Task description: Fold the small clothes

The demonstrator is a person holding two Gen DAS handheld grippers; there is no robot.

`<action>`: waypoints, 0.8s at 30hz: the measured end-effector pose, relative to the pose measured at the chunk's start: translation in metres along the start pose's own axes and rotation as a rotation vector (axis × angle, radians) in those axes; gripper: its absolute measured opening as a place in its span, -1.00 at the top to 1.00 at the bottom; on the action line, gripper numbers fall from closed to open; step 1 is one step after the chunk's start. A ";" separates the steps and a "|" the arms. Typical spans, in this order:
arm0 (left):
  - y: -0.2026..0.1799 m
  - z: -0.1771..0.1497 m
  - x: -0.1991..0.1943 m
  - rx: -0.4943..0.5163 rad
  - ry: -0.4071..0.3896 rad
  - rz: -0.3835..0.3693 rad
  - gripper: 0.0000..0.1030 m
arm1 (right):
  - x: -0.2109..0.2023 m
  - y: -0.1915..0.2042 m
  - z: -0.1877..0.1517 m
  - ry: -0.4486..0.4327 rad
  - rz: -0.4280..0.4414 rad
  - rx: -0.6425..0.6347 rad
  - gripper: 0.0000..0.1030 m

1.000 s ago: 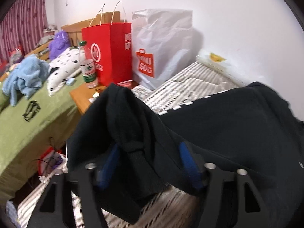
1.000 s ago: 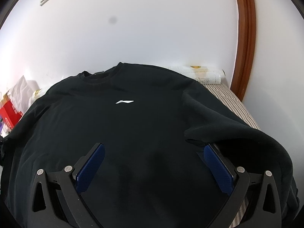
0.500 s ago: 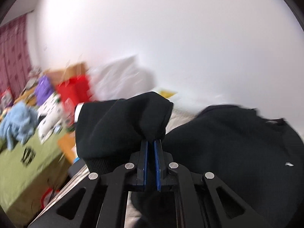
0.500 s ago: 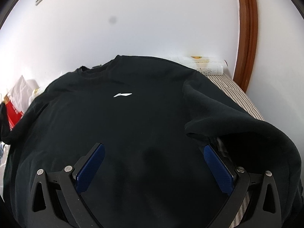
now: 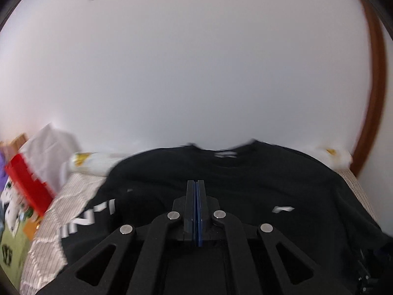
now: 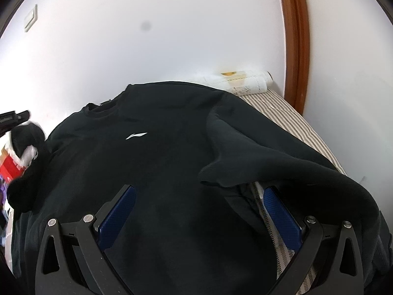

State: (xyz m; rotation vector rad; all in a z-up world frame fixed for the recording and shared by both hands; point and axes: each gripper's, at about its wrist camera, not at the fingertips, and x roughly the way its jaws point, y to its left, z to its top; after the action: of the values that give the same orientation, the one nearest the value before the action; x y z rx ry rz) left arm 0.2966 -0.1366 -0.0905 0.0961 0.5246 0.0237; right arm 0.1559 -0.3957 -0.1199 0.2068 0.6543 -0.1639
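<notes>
Swinging away from the red bag (image 5: 27, 186), now at the left edge, the left claw (image 5: 195, 184) sits over the middle of the black sweatshirt (image 5: 270, 179) on the bed (image 5: 73, 191). Its pads have snapped together, and it seems to pinch the left sleeve (image 5: 98, 211) and carry it inward for a fold. In the right view that sleeve now bunches at the left edge, while the right claw (image 6: 197, 189) stays spread wide and holds nothing, low over the shirt.

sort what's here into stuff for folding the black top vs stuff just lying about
For the job:
- black long-sleeved sweatshirt with small white chest logo
- left gripper, shut
- right gripper, open over the sweatshirt

Lying about:
- red paper shopping bag
- white plastic bag
- rolled white bundle by the wall
</notes>
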 end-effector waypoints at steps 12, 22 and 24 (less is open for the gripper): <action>-0.030 -0.035 0.020 0.071 0.124 -0.071 0.91 | 0.007 0.000 -0.001 0.017 0.005 0.002 -0.98; 0.097 -0.048 0.002 -0.083 0.139 0.059 -0.26 | 0.003 0.017 -0.006 0.025 0.024 -0.061 -0.98; 0.124 -0.052 0.001 -0.101 0.157 0.068 -0.26 | -0.002 0.025 -0.007 0.012 0.041 -0.084 -0.91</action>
State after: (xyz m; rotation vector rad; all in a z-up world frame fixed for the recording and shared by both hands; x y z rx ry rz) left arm 0.2712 -0.0084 -0.1234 0.0131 0.6756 0.1244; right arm 0.1552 -0.3697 -0.1207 0.1407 0.6667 -0.0960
